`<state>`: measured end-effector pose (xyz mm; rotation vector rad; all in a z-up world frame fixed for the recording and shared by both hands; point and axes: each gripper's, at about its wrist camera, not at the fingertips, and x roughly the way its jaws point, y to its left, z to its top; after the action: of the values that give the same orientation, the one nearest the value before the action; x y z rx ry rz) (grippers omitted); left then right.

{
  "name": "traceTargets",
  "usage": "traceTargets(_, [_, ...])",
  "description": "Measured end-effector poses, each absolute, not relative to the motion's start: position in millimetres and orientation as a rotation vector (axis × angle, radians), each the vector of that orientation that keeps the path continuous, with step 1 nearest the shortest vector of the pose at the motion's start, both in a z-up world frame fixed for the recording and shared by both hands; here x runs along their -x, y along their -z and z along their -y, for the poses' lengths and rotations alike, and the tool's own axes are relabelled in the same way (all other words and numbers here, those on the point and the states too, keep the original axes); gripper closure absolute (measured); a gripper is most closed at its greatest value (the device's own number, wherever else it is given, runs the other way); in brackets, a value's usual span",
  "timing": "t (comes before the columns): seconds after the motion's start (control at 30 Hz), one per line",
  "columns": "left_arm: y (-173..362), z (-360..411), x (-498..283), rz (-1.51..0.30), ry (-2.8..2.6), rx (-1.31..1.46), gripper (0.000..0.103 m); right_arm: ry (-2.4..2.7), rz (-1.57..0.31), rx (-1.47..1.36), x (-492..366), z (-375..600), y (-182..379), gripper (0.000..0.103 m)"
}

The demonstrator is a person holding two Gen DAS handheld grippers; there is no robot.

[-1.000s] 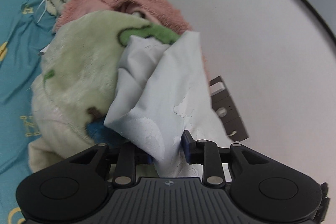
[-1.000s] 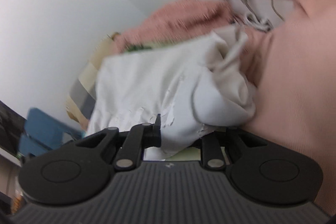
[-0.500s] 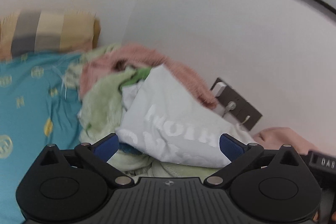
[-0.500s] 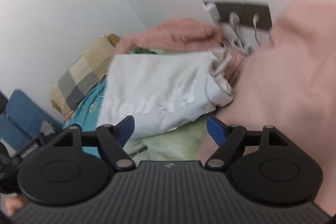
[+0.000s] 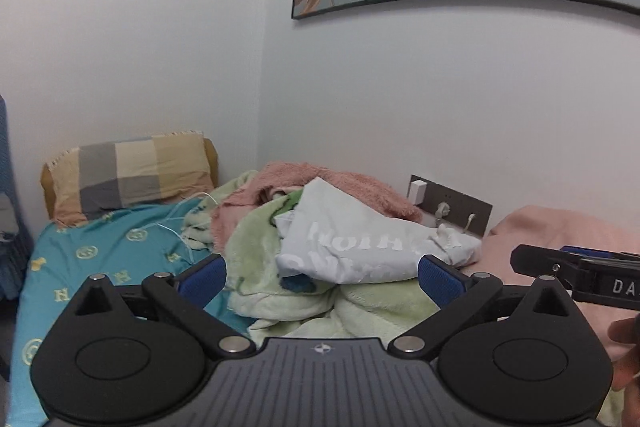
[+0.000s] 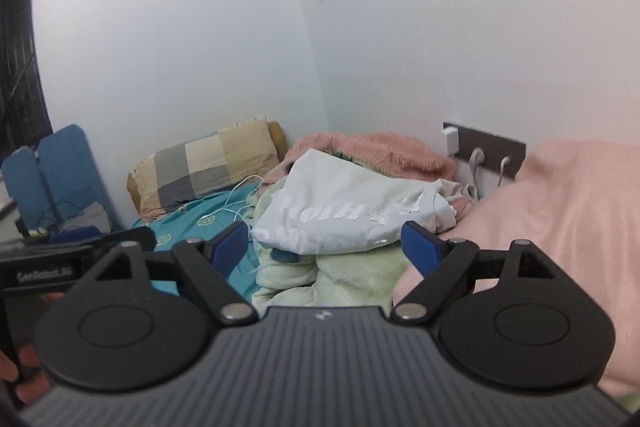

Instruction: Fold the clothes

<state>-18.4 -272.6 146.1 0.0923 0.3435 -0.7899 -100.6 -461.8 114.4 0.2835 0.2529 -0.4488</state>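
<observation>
Standing clear of the laundry pile with both tools empty: left gripper [image 5: 322, 277] spread to its widest, right gripper [image 6: 324, 243] also wide apart, nothing between either pair of blue pads. Pale grey printed shirt [image 5: 360, 239] lying roughly bundled on top of green fleece blanket [image 5: 280, 267], in front of pink fleece [image 5: 352, 187], against the wall beside the socket panel [image 5: 452, 205]. Teal bedsheet [image 5: 100, 251] to the left offering flat room. Judged best practice for the coming step: choosing one garment, pinching two matching edges such as shoulders or hem corners, lifting free of charger cables [image 6: 476, 167], spreading flat before creasing.
</observation>
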Motion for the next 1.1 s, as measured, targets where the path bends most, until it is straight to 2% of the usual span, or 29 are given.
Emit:
traceTargets(0.53, [-144, 223, 86, -0.217, 0.797, -0.092, 0.000, 0.534, -0.172, -0.170, 137, 400, -105, 0.018])
traceTargets(1.1, [-143, 215, 84, -0.211, 0.791, -0.062, 0.000, 0.544, -0.167, -0.148, 137, 387, -104, 0.018])
